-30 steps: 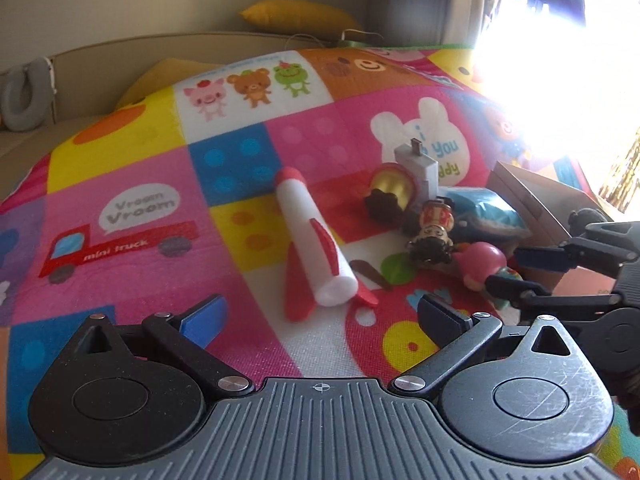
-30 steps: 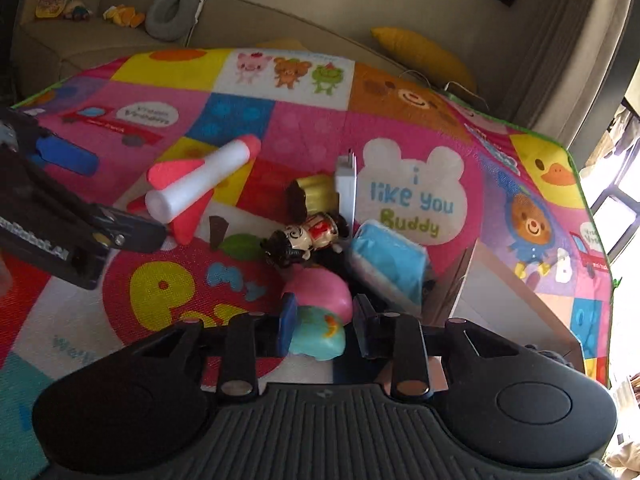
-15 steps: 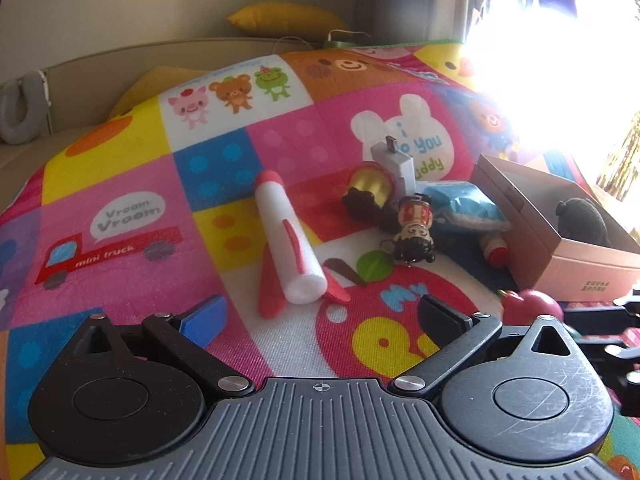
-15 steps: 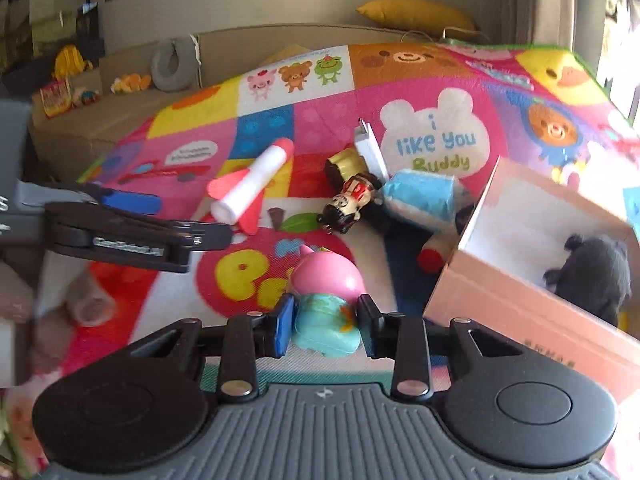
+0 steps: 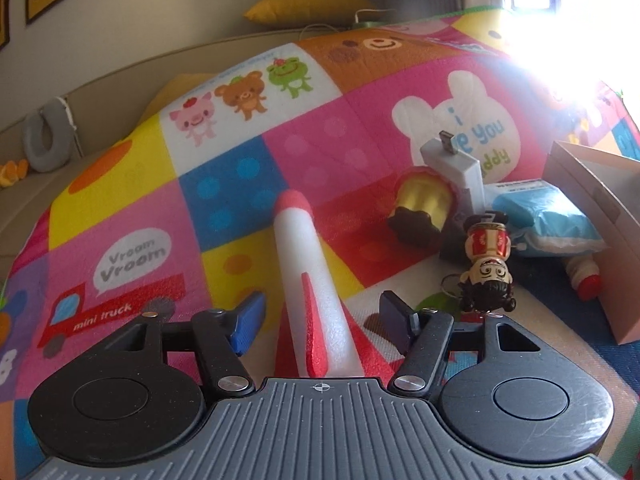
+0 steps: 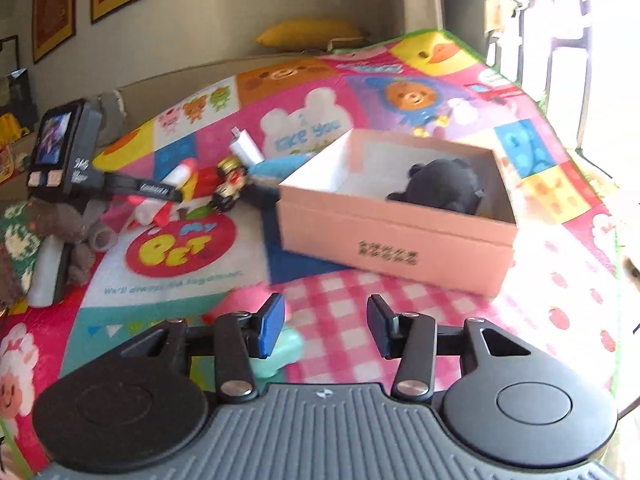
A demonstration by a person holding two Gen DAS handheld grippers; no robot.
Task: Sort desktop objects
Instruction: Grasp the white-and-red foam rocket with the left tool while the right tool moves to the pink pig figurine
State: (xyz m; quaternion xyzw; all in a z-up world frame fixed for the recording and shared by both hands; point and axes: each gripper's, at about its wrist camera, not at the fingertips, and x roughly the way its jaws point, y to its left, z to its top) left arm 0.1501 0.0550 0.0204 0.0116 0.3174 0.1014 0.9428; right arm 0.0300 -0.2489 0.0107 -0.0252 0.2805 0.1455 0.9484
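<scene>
A white foam rocket with a red tip and fins lies on the play mat. Its tail end sits between the fingers of my left gripper. The jaws are closing on it, with a small gap still showing at each pad. My right gripper is opening just in front of the pink cardboard box. The pink-and-teal toy sits low against its left finger, partly hidden, and the right pad is off it. A black plush toy lies in the box.
To the right of the rocket lie a gold-capped item, a white USB charger, a small figurine keychain, a blue packet and a red-capped tube. The box wall stands at far right. A sofa with a yellow cushion is behind.
My left gripper moved forward until the rocket's tail lay between its fingers, and the jaws narrowed. My right gripper swung right to the box with the toy, then its jaws widened off it.
</scene>
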